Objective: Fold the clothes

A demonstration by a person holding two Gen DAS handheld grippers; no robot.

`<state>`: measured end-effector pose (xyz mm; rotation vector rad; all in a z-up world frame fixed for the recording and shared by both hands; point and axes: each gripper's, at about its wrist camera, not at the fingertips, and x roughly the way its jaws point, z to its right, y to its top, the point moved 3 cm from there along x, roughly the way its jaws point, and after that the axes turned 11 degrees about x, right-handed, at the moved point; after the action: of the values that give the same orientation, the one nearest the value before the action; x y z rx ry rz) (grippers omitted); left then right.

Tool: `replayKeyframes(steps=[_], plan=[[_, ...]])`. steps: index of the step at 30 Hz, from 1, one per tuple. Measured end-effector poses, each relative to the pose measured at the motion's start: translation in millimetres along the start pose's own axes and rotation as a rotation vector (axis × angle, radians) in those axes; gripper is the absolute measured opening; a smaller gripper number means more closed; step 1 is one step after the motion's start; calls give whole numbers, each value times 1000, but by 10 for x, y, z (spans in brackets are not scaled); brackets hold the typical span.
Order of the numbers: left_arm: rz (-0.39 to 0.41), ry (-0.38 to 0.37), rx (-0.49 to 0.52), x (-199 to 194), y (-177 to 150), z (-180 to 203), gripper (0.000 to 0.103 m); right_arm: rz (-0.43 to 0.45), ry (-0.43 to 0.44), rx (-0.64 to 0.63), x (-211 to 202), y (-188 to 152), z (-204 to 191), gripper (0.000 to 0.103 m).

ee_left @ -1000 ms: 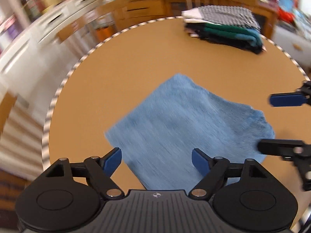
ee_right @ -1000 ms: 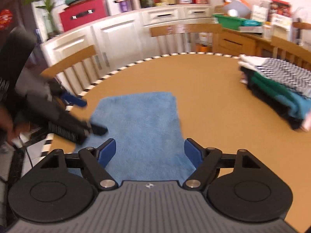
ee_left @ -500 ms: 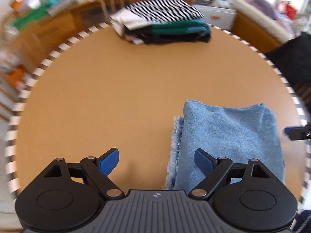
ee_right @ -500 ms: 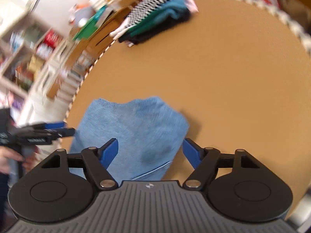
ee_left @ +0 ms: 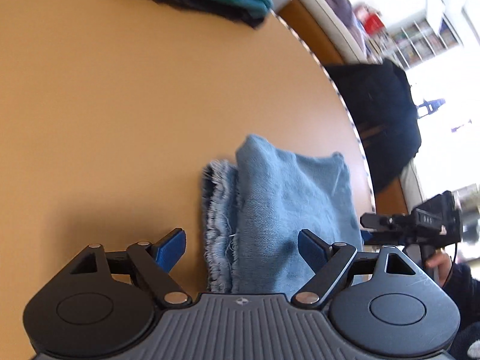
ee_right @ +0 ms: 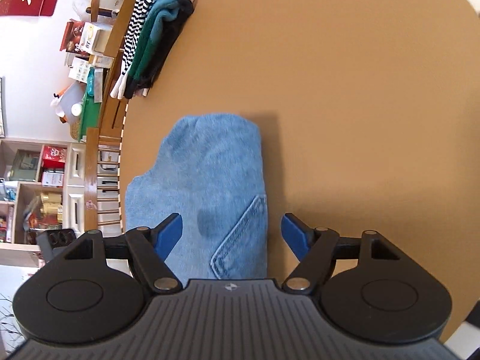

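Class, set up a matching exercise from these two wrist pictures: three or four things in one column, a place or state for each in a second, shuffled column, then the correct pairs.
Column one:
1. denim garment
2. stack of folded clothes
3. left gripper
4. round table

Column two:
A. at the far edge of the table
B. jaws apart, gripping nothing
C. tan top with a striped rim
D. light blue, folded, near edge of the table, frayed hem showing

Pairs: 1-D, 2-A, 3-B, 4-C

denim garment (ee_right: 207, 180) | light blue, folded, frayed hem, pocket showing | flat near table edge
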<state>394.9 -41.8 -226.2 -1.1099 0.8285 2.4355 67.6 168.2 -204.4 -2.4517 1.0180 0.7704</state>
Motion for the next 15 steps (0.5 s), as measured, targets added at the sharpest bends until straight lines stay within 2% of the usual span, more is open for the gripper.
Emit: replayKeyframes(steps=[2, 5, 7, 8, 10, 11, 13, 15], plan=[[-39, -28, 0, 137, 34, -47, 83, 8, 20, 12, 2, -19, 13, 74], [-25, -75, 16, 200, 84, -71, 84, 14, 59, 45, 31, -14, 20, 74], [-16, -142, -54, 263, 113, -130, 84, 5, 95, 74, 90, -5, 31, 76], [-10, -177, -97, 292, 121, -159, 90, 4, 107, 80, 100, 2, 35, 78], [0, -199, -127, 306, 93, -180, 89, -9, 98, 48, 110, 9, 15, 77], [-8, -210, -138, 311, 51, -182, 85, -17, 89, 25, 118, 12, 0, 76], [-46, -241, -155, 337, -70, -160, 78, -36, 56, -6, 122, 23, -10, 55], [-84, -254, -142, 364, -212, -89, 73, -68, 33, 6, 99, 48, 35, 53]])
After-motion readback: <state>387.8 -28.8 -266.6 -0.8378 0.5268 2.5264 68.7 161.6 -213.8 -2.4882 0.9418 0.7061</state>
